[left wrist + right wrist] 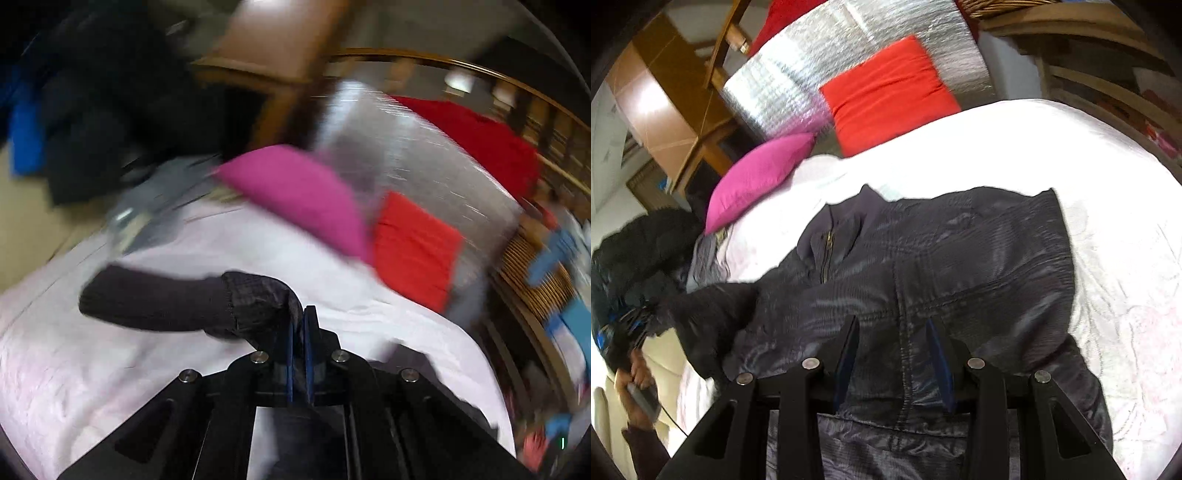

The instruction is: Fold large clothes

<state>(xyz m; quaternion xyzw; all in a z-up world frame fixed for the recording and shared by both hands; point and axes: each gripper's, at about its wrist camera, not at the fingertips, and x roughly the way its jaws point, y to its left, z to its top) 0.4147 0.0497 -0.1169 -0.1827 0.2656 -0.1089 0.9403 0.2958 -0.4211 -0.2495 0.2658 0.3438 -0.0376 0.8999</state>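
Note:
A dark grey-navy jacket [942, 266] with a brass zip lies spread on the white bed cover [1071, 155]. My right gripper [892, 326] is open, its fingers hovering just over the jacket's lower body. My left gripper [300, 314] is shut on the jacket's sleeve [255, 299] near its dark ribbed cuff [155, 299], holding it above the bed; that view is blurred. The sleeve also shows at the left in the right wrist view [713, 314].
A pink pillow [757, 177], a red-orange cushion [886, 96] and a silver padded mat [798, 85] lie at the bed's head. Wooden furniture [665, 110] stands behind. A wicker rail [532, 288] runs along the bed's right side. A person in black [631, 258] is at left.

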